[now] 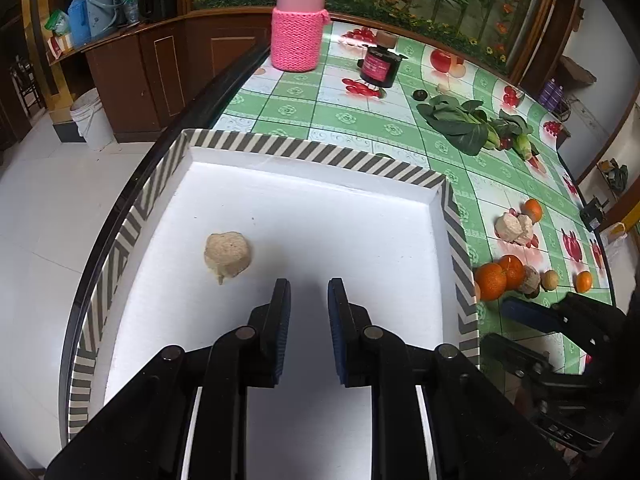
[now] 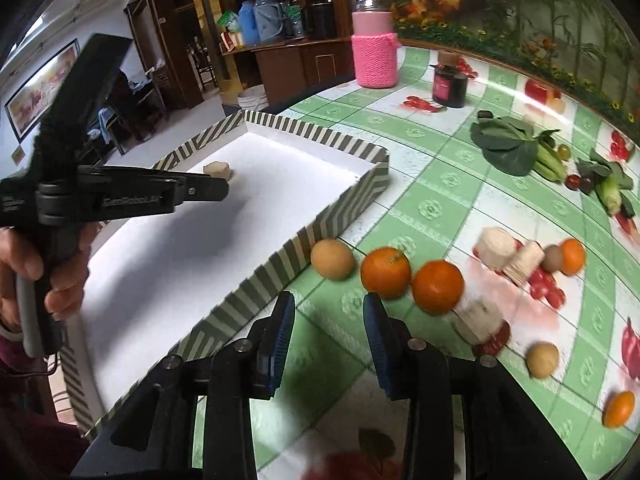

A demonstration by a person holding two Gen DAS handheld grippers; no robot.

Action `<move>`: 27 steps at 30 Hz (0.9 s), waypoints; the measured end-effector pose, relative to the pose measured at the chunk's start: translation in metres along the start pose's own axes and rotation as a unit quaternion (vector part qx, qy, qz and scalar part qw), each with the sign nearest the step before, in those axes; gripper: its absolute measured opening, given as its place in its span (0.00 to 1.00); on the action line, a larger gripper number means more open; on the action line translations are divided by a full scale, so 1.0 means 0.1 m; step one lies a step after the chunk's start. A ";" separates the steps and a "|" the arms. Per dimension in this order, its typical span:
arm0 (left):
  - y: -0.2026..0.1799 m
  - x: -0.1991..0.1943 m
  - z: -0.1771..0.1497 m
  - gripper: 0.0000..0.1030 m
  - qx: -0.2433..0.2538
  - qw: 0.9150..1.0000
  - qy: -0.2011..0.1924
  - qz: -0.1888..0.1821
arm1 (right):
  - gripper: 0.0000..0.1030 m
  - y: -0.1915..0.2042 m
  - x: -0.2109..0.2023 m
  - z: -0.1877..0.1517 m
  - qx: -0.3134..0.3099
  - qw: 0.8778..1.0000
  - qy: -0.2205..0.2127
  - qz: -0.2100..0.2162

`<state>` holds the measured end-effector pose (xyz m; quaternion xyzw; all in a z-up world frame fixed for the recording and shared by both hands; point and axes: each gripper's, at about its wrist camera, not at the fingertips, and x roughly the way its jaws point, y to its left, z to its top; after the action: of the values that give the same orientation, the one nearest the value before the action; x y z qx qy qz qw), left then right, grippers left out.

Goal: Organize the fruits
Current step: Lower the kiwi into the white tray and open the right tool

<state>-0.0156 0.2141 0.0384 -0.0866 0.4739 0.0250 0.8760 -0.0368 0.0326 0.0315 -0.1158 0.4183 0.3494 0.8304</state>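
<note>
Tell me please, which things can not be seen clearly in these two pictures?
- Left wrist view: the right gripper is cut by the edge; its jaws are unclear.
- Right wrist view: the pale chunk beside the oranges is motion-blurred.
- Right wrist view: the dark jar label is too small.

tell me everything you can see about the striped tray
The striped tray is a shallow rectangular box, seemingly cardboard, with grey-and-cream diagonal stripes on its low walls and a plain white floor. It lies flat on the green checked tablecloth at the table's edge. One beige chunk rests inside; the left gripper hovers over it, open.
</note>
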 end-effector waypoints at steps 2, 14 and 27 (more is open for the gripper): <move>0.02 0.00 0.01 0.16 -0.005 1.000 0.002 -0.004 | 0.35 0.00 0.07 0.04 -0.005 1.000 0.003 0.005; 0.04 0.06 0.04 0.16 -0.011 1.000 0.014 -0.003 | 0.27 0.02 0.23 0.12 -0.040 0.999 0.017 -0.006; 0.10 0.12 0.14 0.41 -0.028 0.999 0.013 0.014 | 0.27 0.27 0.27 0.67 -0.049 0.998 -0.003 0.036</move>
<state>0.0007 0.2263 0.0346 -0.1047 0.4858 0.0495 0.8664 -0.0025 0.0978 0.0551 -0.1400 0.4020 0.3995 0.8119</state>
